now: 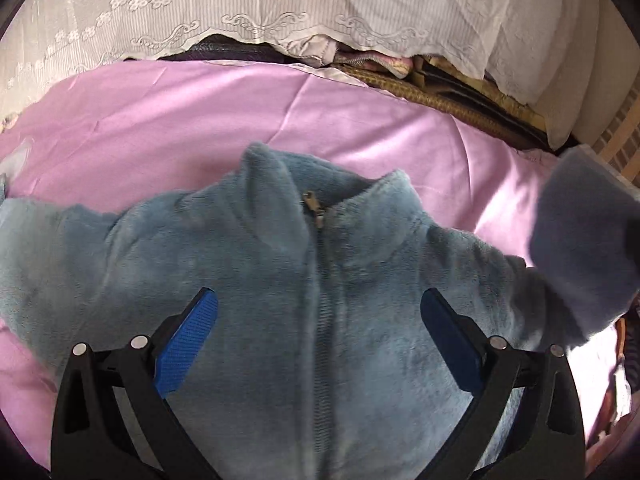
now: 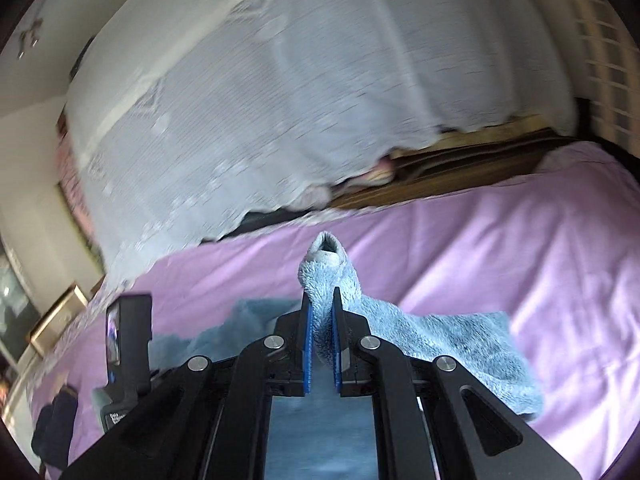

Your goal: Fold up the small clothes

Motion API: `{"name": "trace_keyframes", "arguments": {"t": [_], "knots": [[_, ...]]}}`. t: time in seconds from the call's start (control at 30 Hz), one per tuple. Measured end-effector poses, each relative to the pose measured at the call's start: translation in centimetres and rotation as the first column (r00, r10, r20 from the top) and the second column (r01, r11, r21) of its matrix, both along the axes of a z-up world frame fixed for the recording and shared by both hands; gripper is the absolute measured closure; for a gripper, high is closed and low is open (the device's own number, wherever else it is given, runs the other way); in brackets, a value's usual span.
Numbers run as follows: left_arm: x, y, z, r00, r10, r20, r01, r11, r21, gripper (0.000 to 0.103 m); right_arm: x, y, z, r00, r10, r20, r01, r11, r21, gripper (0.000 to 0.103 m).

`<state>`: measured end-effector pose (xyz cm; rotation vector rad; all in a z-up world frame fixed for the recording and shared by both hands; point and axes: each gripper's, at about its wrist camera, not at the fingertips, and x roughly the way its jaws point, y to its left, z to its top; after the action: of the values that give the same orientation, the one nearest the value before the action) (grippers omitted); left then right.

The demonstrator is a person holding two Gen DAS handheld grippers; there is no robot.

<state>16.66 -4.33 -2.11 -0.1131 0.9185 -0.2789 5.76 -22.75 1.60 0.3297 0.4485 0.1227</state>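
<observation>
Bed sheet (image 1: 360,128): the pink-lilac sheet is my landmark; it spreads under everything I work on and fills the middle of both my views.
White lace cover (image 1: 280,4): it lies draped beyond the far edge of the sheet, its scalloped hem hanging just above that edge; dark and woven things show in the gap under the hem, too unclear for me to name.
Fleece jacket (image 1: 320,280): the small blue-grey jacket lies front up on the sheet, collar toward the far edge, body spread flat below my left claw.
Sleeve (image 2: 440,344): one sleeve of the jacket is lifted off the sheet; its cuff pokes out past my right fingertips, and the rest trails back down to the sheet.
Zipper (image 1: 318,216): it runs down the middle of the jacket front, closed, with the metal pull just under the collar.
Left claw (image 1: 320,300): mine hangs over the jacket's chest with the blue pads (image 1: 188,344) spread wide to either side of the zipper, nothing between them.
Right claw (image 2: 321,300): mine is clamped tight on the sleeve, fleece bunched between the blue pads.
</observation>
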Motion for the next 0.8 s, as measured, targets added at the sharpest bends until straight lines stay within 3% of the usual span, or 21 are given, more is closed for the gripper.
{"name": "trace_keyframes", "arguments": {"t": [0.2, 0.3, 0.37, 0.43, 0.53, 0.6, 0.67, 0.73, 0.8], "knots": [[0.1, 6.5, -1.8, 0.994, 0.091, -0.051, -0.096, 0.992, -0.084, 0.005, 4.4, 9.4, -4.5, 0.973, 0.157, -0.167, -0.17, 0.983, -0.066, 0.095], [0.1, 7.7, -3.2, 0.993, 0.064, -0.095, -0.078, 0.985, -0.153, 0.005, 5.2, 12.6, -6.6, 0.955, 0.183, -0.234, -0.216, 0.968, -0.126, 0.095], [-0.2, 7.4, -3.1, 0.996, 0.044, -0.079, -0.055, 0.988, -0.145, 0.005, 5.1, 13.1, -7.2, 0.953, 0.184, -0.241, -0.222, 0.964, -0.144, 0.095], [-0.2, 7.2, -2.9, 0.996, 0.003, -0.087, -0.02, 0.981, -0.192, 0.005, 4.8, 13.5, -6.8, 0.959, 0.181, -0.218, -0.217, 0.964, -0.152, 0.095], [-0.1, 7.6, -2.7, 0.991, -0.054, -0.119, 0.011, 0.942, -0.335, 0.005, 4.4, 13.2, -6.1, 0.967, 0.181, -0.177, -0.212, 0.961, -0.176, 0.094], [0.1, 7.8, -2.9, 0.986, -0.093, -0.138, 0.029, 0.912, -0.409, 0.005, 4.7, 13.1, -6.3, 0.952, 0.239, -0.192, -0.267, 0.953, -0.141, 0.092], [0.1, 7.8, -3.3, 0.981, -0.101, -0.163, 0.021, 0.901, -0.434, 0.005, 4.6, 13.8, -6.6, 0.94, 0.274, -0.205, -0.307, 0.939, -0.154, 0.092], [0.2, 7.3, -3.7, 0.979, -0.101, -0.176, 0.023, 0.917, -0.397, 0.005, 4.1, 14.2, -6.5, 0.932, 0.295, -0.211, -0.333, 0.925, -0.181, 0.085], [0.0, 6.9, -3.7, 0.978, -0.105, -0.182, 0.03, 0.927, -0.374, 0.005, 3.4, 13.7, -6.1, 0.928, 0.316, -0.197, -0.349, 0.922, -0.167, 0.062]]}}
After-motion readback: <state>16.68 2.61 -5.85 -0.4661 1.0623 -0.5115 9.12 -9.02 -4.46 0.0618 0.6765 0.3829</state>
